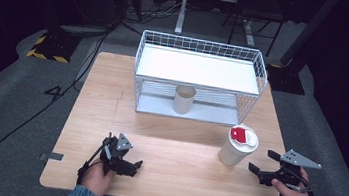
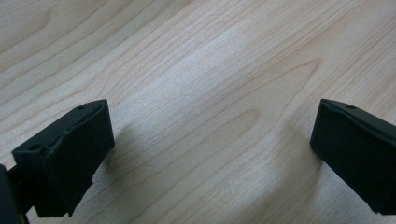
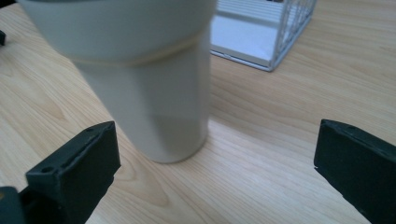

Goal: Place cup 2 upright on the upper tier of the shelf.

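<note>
A white paper cup (image 1: pixel 236 148) with a red-and-white lid stands upright on the wooden table (image 1: pixel 179 164), right of centre. My right gripper (image 1: pixel 261 160) is open just to the cup's right, jaws pointing at it and not touching. Through the right gripper view, the cup (image 3: pixel 149 93) rises close ahead, left of the gap of the right gripper (image 3: pixel 217 128). A second, lidless cup (image 1: pixel 184 99) stands under the shelf of the white wire rack (image 1: pixel 260 83). My left gripper (image 1: pixel 134 167) rests open near the front edge, and the left gripper (image 2: pixel 212 109) has only bare wood (image 2: pixel 210 56) between its jaws.
The wire rack occupies the back half of the table, its corner (image 3: pixel 280 42) visible beyond the cup. Bare wood lies between the two grippers. The table's front edge is close under both hands. Cables and stands sit on the grey floor behind.
</note>
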### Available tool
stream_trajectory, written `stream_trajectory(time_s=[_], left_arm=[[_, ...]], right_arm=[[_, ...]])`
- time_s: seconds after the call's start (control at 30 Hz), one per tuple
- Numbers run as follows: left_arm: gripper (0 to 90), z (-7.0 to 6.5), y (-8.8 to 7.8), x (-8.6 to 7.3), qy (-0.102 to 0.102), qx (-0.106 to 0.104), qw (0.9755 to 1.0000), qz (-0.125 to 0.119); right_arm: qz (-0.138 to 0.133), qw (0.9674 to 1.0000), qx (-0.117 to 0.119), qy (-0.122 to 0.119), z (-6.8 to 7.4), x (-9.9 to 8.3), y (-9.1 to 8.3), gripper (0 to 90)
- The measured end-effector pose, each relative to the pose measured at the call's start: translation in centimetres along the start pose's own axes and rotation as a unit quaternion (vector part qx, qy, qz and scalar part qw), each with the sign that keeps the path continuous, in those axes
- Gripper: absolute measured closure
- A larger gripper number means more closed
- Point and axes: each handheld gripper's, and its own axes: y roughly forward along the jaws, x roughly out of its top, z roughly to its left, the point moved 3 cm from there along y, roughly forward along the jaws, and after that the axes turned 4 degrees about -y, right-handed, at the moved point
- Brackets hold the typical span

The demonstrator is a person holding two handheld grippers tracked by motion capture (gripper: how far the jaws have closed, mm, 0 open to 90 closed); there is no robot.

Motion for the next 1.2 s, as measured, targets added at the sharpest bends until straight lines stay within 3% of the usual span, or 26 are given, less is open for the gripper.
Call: stream_trajectory(time_s=[0.33, 0.63, 0.9, 1.2], left_arm=[[0.0, 0.0, 0.0, 0.0, -0.004, -0.001, 1.0, 0.001], [0.0, 0.0, 0.1, 0.1, -0.005, 0.0, 1.0, -0.002], [0.0, 0.0, 0.1, 0.1, -0.007, 0.001, 1.0, 0.0], [0.0, -0.1, 0.0, 0.0, -0.006, 0.004, 1.0, -0.001]], right_arm=[[-0.028, 0.9991, 0.023, -0.021, 2.0, 1.4, 0.2, 0.0], [-0.05, 0.9972, 0.048, -0.03, 2.9, 2.0, 1.3, 0.0], [-0.072, 0.9933, 0.088, -0.022, 2.8, 2.0, 3.1, 0.0], [-0.084, 0.9917, 0.096, -0.017, 2.2, 2.0, 5.1, 0.1]])
